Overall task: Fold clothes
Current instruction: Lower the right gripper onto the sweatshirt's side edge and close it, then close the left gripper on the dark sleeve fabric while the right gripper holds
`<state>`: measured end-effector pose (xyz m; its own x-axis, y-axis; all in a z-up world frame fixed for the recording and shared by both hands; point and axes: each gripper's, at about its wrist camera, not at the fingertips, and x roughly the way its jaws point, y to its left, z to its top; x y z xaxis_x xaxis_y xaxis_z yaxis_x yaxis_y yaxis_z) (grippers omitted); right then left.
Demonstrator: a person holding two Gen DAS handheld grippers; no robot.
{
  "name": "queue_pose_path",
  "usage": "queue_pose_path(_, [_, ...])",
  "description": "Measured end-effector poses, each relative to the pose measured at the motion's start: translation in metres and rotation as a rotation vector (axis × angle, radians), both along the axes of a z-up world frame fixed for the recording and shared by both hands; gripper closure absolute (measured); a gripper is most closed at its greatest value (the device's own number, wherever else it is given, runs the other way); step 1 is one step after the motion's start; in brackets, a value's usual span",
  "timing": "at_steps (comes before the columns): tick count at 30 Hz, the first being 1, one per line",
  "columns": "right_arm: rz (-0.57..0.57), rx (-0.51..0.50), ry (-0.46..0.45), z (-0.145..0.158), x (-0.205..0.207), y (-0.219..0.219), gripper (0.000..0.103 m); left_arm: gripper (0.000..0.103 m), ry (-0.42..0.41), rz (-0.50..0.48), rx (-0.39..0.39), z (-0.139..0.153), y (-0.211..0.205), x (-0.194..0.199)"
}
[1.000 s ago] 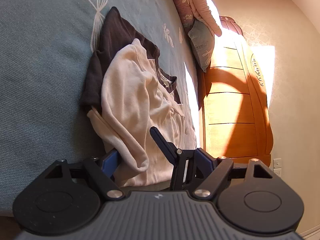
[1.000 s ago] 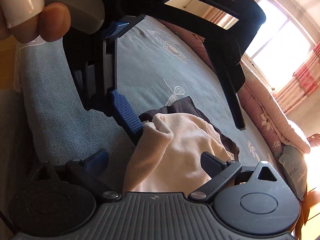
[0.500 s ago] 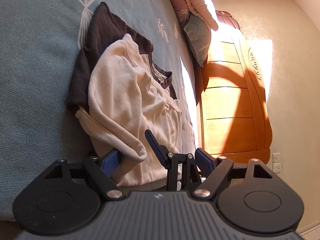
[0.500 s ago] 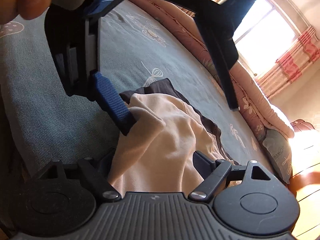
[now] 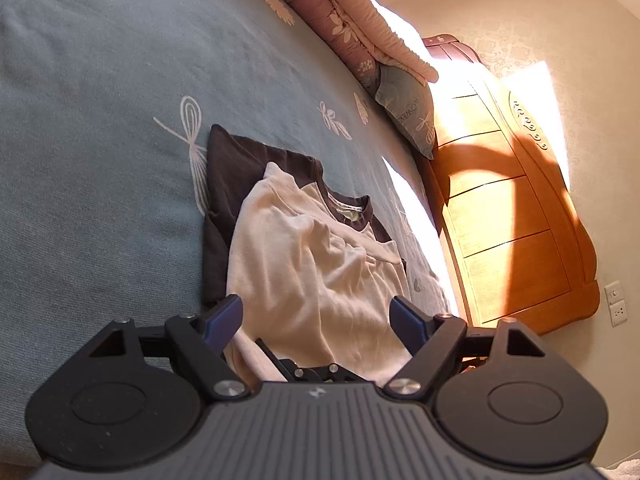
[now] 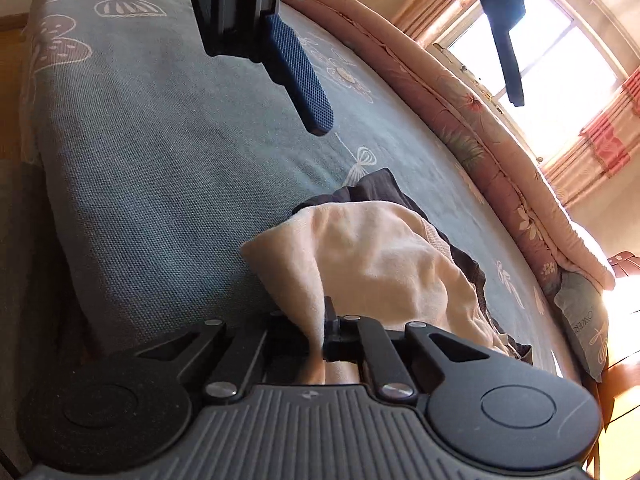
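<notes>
A cream shirt (image 5: 312, 264) with dark sleeves and a dark collar lies crumpled on the blue bedspread (image 5: 100, 160), close to the near edge. My left gripper (image 5: 316, 320) hangs open above the shirt's near end, and its pads touch no cloth. In the right wrist view its blue pad (image 6: 300, 76) hovers well above the bed. My right gripper (image 6: 320, 344) is shut on a bunched fold of the cream shirt (image 6: 372, 256) at its near hem, and the cloth rises out of the jaws. From the left wrist view the right gripper (image 5: 316, 370) sits low beneath my open fingers.
Pink quilts (image 6: 460, 112) run along the bed's far side, with a blue pillow (image 5: 408, 108) at the head. A wooden headboard (image 5: 512, 220) stands to the right in sunlight. A bright window with red curtains (image 6: 560, 64) lies beyond the bed.
The right gripper's jaws closed on the cream shirt's near fold. My left gripper rose away from the shirt and rolled, staying open, so more of the bed shows.
</notes>
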<state>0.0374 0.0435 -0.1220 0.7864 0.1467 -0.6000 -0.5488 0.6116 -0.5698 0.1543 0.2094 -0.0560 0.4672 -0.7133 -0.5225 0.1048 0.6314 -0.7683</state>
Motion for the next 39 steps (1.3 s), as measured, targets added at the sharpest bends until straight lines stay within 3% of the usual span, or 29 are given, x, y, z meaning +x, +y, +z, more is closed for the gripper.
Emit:
queue_pose_path(2, [-0.003, 0.007, 0.004, -0.001, 0.000, -0.002, 0.092, 0.027, -0.004, 0.010, 0.040, -0.004, -0.002, 0.016])
queue_pose_path(5, [0.004, 0.006, -0.004, -0.003, 0.004, -0.002, 0.093, 0.048, 0.006, 0.011, 0.092, -0.016, -0.009, 0.047])
queue_pose_path(11, [0.021, 0.002, -0.010, -0.003, 0.007, -0.003, 0.093, 0.049, 0.083, 0.004, 0.168, -0.053, -0.014, 0.103])
queue_pose_path(15, [0.031, 0.018, -0.005, -0.002, 0.007, -0.007, 0.093, 0.048, 0.122, -0.043, 0.021, -0.068, -0.012, 0.119])
queue_pose_path(21, [0.035, 0.067, 0.031, 0.003, 0.012, -0.013, 0.093, 0.048, 0.094, -0.077, -0.070, -0.080, -0.030, 0.142])
queue_pose_path(30, [0.039, 0.125, 0.087, 0.010, 0.018, -0.021, 0.093, 0.047, 0.148, -0.223, -0.081, -0.084, -0.027, 0.125])
queue_pose_path(39, [0.047, 0.146, 0.096, 0.011, 0.013, -0.021, 0.093, 0.048, 0.104, -0.271, -0.094, -0.085, -0.063, 0.167])
